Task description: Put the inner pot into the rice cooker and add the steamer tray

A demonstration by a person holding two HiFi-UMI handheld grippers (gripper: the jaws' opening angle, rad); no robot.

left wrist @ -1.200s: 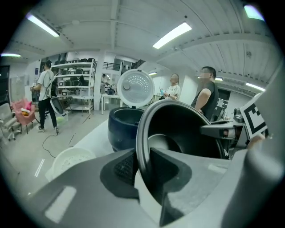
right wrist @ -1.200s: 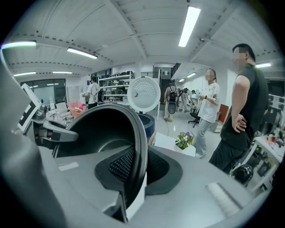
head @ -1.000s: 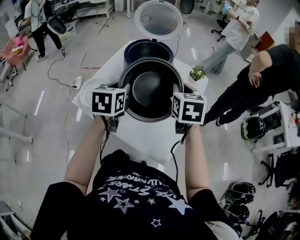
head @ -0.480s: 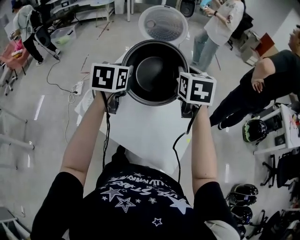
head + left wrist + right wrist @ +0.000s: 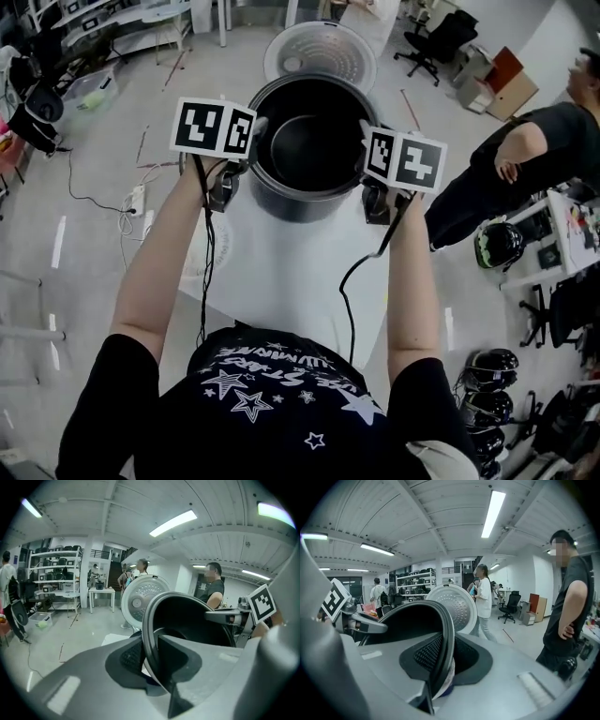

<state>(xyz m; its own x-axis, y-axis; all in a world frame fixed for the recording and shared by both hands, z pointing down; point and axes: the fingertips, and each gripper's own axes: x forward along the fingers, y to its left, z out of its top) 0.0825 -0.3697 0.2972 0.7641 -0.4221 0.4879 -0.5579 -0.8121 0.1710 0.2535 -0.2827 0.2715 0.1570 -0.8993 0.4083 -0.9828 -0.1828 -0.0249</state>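
Pot: black round metal inner pot (image 5: 309,150), off the table, mouth up, at my 12 o'clock, carried between both grippers.
Pot vs cooker: it hangs in front of the rice cooker's open lid, a round silver dimpled disc (image 5: 321,49), further out at 12. The cooker body is mostly hidden under the pot, so I judge it over the well and not yet seated.
Left gripper (image 5: 151,656): jaws nearly together, pinching the thin pot rim at its 9 o'clock, one pad inside the wall and one outside.
Right gripper (image 5: 443,660): same narrow pinch on the rim at 3 o'clock.
Why this hold: opposite grips balance the weight and keep the pot level, so it can drop straight in. A rim pinch suits it, as there are no handles.
Lid: tipped back, leaving the well clear.
Steamer tray: I can't pick it out for certain, so that step is still to do.
Table: white top (image 5: 300,272) at 6 o'clock below the pot.
Bystander: person in black (image 5: 525,159), 3 o'clock, well apart.
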